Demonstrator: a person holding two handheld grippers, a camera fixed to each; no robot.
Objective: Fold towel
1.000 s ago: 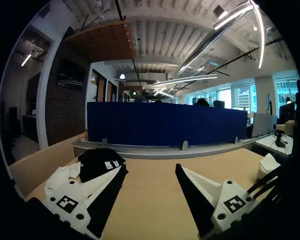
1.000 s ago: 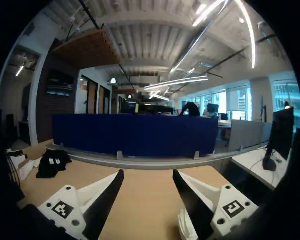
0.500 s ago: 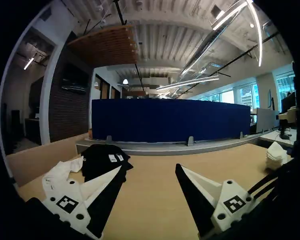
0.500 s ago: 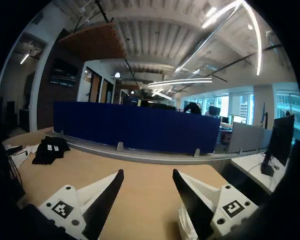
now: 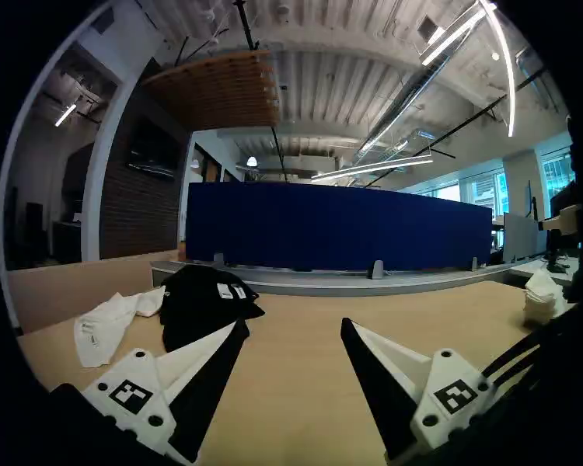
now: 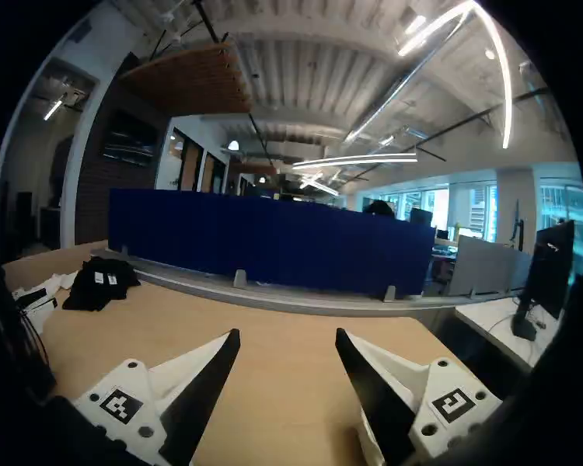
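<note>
— Towel?
— We log a crumpled white cloth towel [image 5: 105, 330] far left on the light wooden table [image 5: 299, 388], its long axis slanting toward the black garment [image 5: 202, 299] beside it.
— Grippers?
— Left gripper [image 5: 294, 321] and right gripper [image 6: 288, 332] both gape wide, empty.
— Change?
— We see more of the towel than before.

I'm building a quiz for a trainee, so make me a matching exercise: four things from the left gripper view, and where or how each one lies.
Things:
1 black cloth
2 white cloth
3 divider
4 folded stack

Places or states:
A far right in view
B upright along the back of the table
C crumpled, farthest left in view
D crumpled, bearing small white tags

Pairs: 1-D, 2-C, 3-B, 4-A
</note>
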